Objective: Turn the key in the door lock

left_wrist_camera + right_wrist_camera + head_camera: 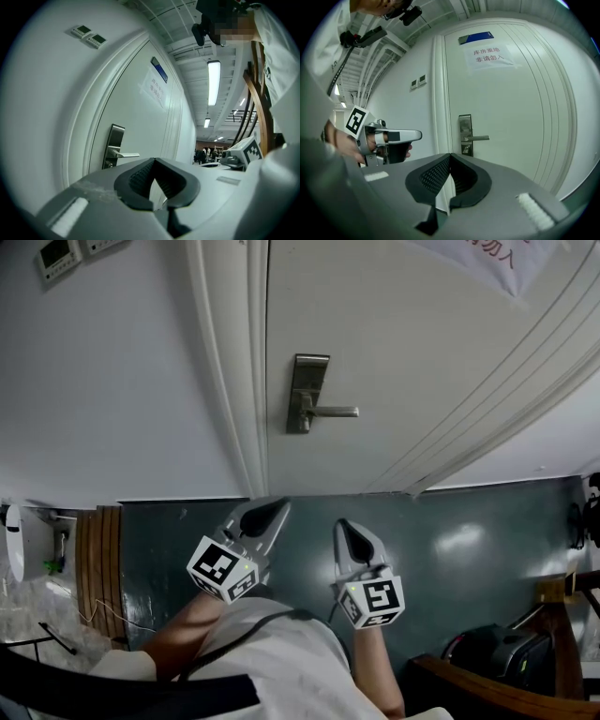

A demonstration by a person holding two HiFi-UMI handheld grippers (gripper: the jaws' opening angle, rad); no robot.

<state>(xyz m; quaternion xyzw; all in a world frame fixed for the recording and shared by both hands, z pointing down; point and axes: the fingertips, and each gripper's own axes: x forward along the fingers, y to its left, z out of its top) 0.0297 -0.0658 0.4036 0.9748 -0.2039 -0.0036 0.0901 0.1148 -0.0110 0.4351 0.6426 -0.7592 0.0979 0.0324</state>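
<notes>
Only indistinctly, lock (465,149) below handle (478,138).

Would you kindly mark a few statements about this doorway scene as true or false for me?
1. Both the left gripper and the right gripper are short of the door. True.
2. The right gripper holds a key. False: its jaws are shut on nothing.
3. A paper notice hangs on the door above the handle. True.
4. The left gripper grips the handle. False: it is clear of it, shut and empty.
</notes>
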